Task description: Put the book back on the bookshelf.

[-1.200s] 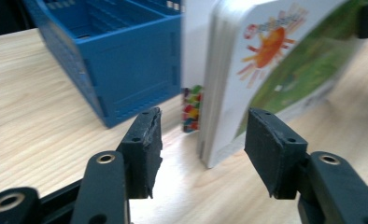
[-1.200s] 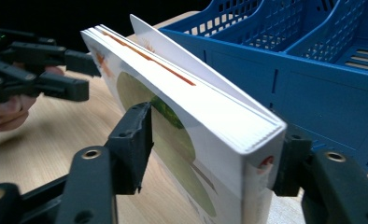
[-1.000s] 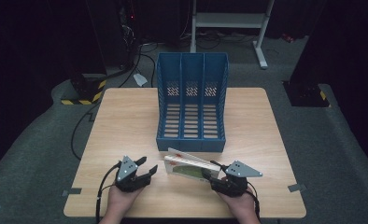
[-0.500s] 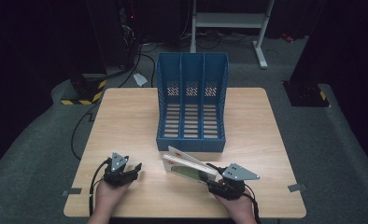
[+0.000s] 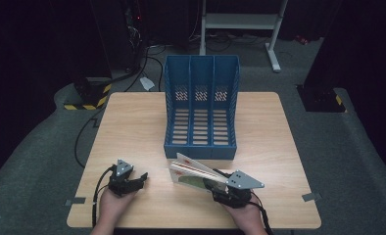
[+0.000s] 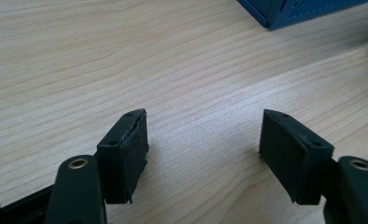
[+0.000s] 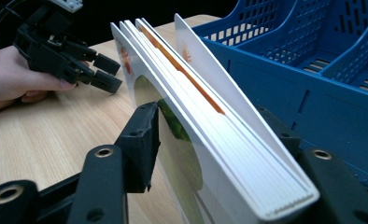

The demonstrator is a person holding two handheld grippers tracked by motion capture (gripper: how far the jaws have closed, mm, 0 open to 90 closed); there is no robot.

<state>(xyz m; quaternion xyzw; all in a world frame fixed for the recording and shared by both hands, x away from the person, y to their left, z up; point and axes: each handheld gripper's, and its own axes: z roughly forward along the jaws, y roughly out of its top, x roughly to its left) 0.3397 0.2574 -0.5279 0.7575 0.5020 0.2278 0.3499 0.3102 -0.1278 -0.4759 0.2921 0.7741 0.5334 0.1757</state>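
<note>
So the thin white book with the orange and green cover is pinched in my right tongs, sitting tilted just off the light wooden table, right in front of the blue plastic three-slot file rack. My left tongs have just been opening, nothing between them, parked low over bare wood well to the side. Best bet imo: keep the squeeze firm near the spine, stand the book upright, line it with one slot, then slide it in without clipping a divider.
</note>
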